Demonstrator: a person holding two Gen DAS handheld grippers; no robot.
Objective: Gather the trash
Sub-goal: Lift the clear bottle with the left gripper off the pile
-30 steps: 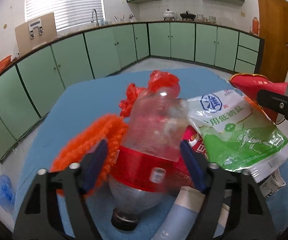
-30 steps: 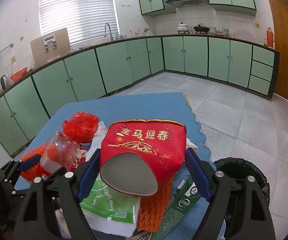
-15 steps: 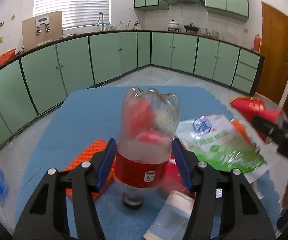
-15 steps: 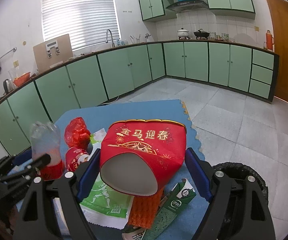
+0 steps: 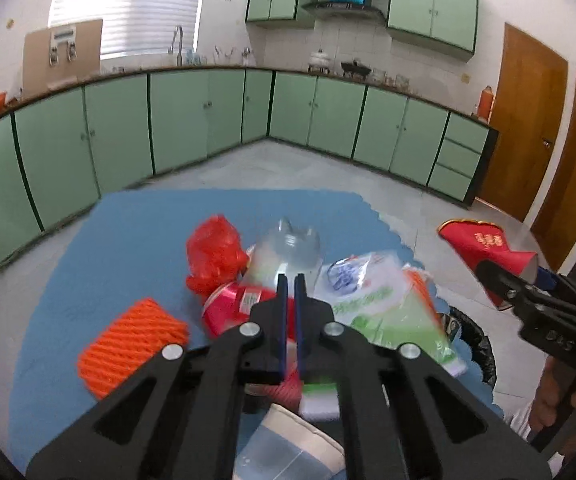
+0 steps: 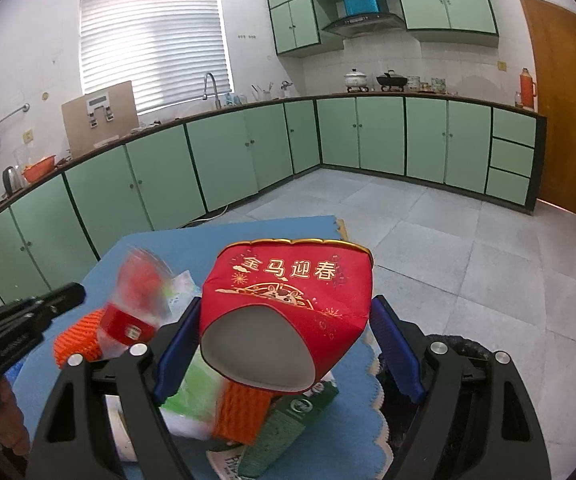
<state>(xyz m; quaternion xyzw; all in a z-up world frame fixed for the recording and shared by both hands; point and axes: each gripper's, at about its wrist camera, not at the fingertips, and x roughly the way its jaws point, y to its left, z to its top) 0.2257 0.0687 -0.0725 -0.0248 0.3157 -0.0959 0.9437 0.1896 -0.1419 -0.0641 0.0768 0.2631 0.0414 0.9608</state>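
mat (image 5: pixel 136 232): blue foam sheet on the tiled floor, carrying the whole pile of trash
bin (image 6: pixel 460 348): black, at the mat's right edge, just beyond and below the right gripper; only part of its rim shows
salt bag (image 5: pixel 384 304): green and white plastic, lying flat between the bottle and the bin
red cup (image 6: pixel 288 312): paper, gold lettering, lifted off the mat, its long axis pointing away from the camera with the open white mouth toward it
bottle (image 5: pixel 276 268): clear plastic with a red label, blurred, lying among the pile just ahead of the left fingertips, base pointing away; not in any grip
red bag (image 5: pixel 214 256): crumpled plastic, touching the bottle's left side
orange net (image 5: pixel 132 336): foam mesh sleeve, left of the bottle, flat on the mat
left gripper (image 5: pixel 288 284): blue pads nearly together, only a thin slit between them, nothing caught there
right gripper (image 6: pixel 284 344): fingers spread wide and pressed on either side of the red cup, gripping it
key relation: the bin lies right of and below the held cup, and the right hand is clearly the nearer one, so I judge the drop calls for a short swing rightward; the bottle is left for the left hand, which would have to spread its fingers first
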